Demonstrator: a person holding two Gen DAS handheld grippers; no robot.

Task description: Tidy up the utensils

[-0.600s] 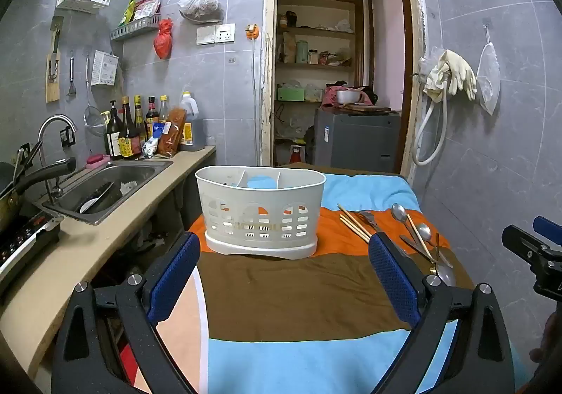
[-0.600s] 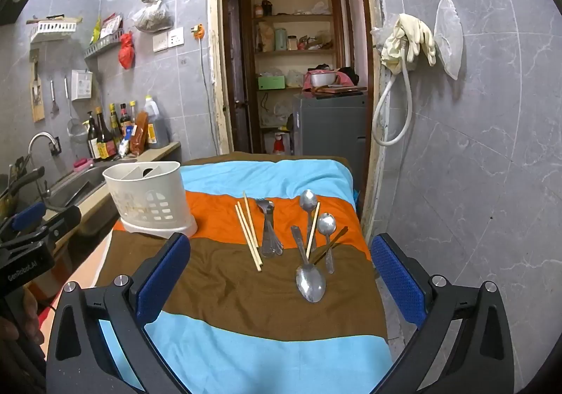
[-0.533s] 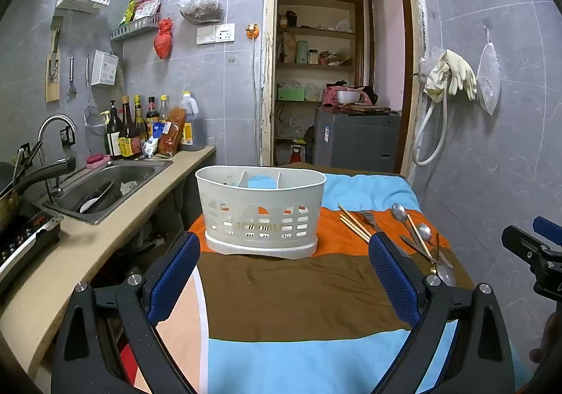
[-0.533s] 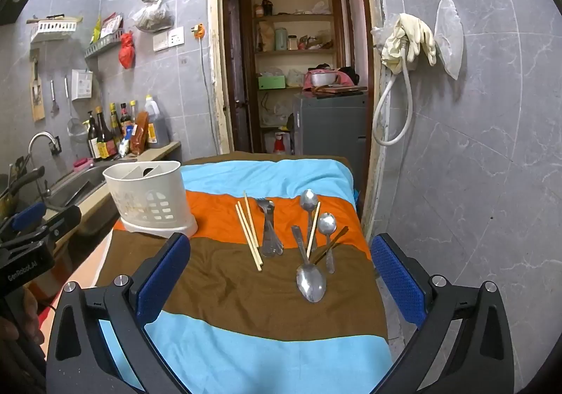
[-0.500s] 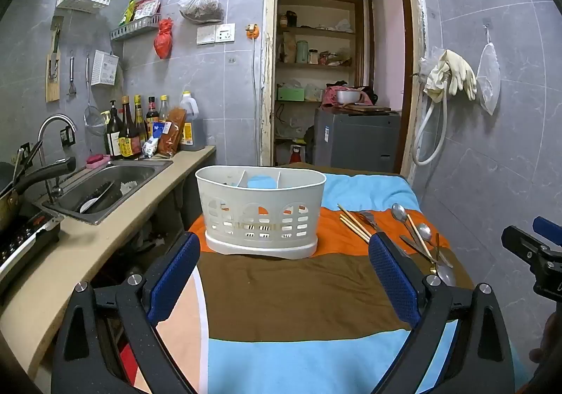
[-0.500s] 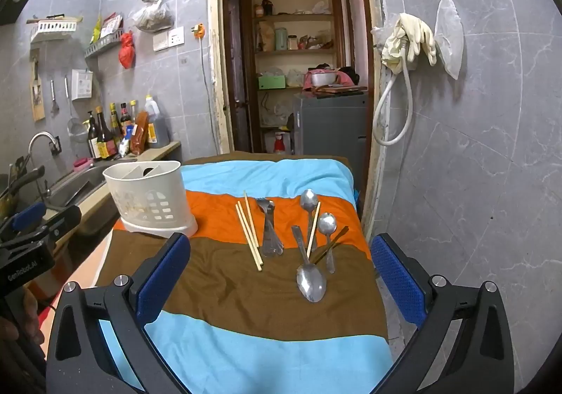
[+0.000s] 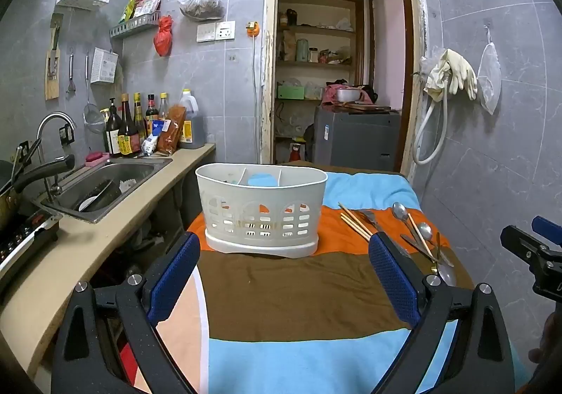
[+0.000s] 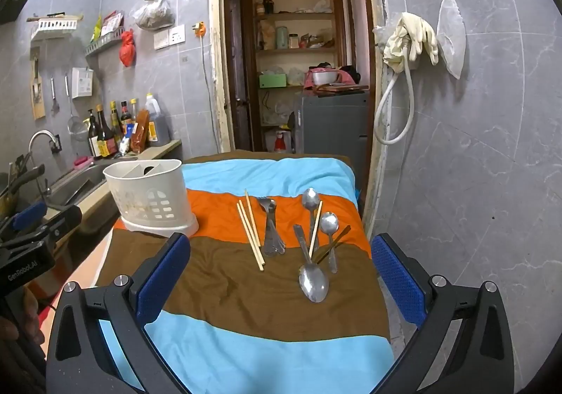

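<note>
A white slotted utensil caddy (image 7: 261,209) (image 8: 151,197) with inner dividers stands on the striped cloth (image 7: 298,292) (image 8: 267,292). To its right lie wooden chopsticks (image 8: 250,229) (image 7: 354,221), a bunch of forks (image 8: 272,230) and three steel spoons, the biggest (image 8: 312,278) nearest me. One more chopstick (image 8: 315,222) rests across the spoons. My left gripper (image 7: 284,274) hangs open before the caddy, nothing between its blue pads. My right gripper (image 8: 281,283) is open too, low over the brown stripe, short of the utensils.
A counter with a steel sink (image 7: 105,183), faucet, pan handle (image 7: 42,170) and sauce bottles (image 7: 130,134) runs along the left. A tiled wall (image 8: 474,165) with hanging gloves and a hose closes the right side. A doorway with shelves lies beyond the table.
</note>
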